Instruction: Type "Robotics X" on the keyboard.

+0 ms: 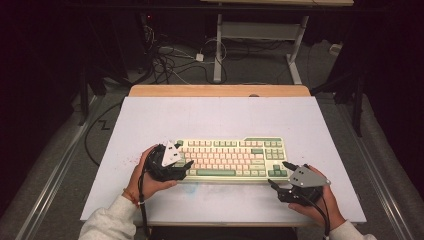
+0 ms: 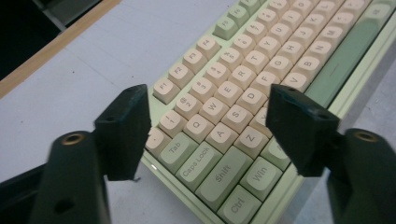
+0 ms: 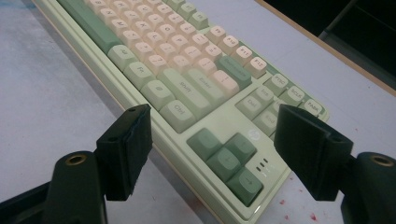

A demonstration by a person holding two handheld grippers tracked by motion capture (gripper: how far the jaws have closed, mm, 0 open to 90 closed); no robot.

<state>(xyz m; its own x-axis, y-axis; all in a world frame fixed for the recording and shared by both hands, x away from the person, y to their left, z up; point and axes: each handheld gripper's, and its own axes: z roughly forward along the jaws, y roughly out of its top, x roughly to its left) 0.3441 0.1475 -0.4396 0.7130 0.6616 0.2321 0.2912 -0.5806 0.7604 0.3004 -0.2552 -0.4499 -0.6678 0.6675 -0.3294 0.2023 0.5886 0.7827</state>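
1. My left gripper (image 1: 184, 169) stands wide over the mechanical keyboard's (image 1: 231, 159) left end; my right gripper (image 1: 280, 173), also wide, waits at its right corner.
2. The keyboard lies flat mid-worktop (image 1: 215, 117).
3. I judge it stiff and weighty with smooth, loose-fitting keycaps, so I'd clamp the case edges.

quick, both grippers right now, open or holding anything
left gripper: open, nothing held, over the keyboard's left end
right gripper: open, nothing held, at its right end

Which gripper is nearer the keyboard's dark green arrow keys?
Right. The right gripper sits just off the arrow keys at that corner; the left gripper is at the keyboard's opposite end.
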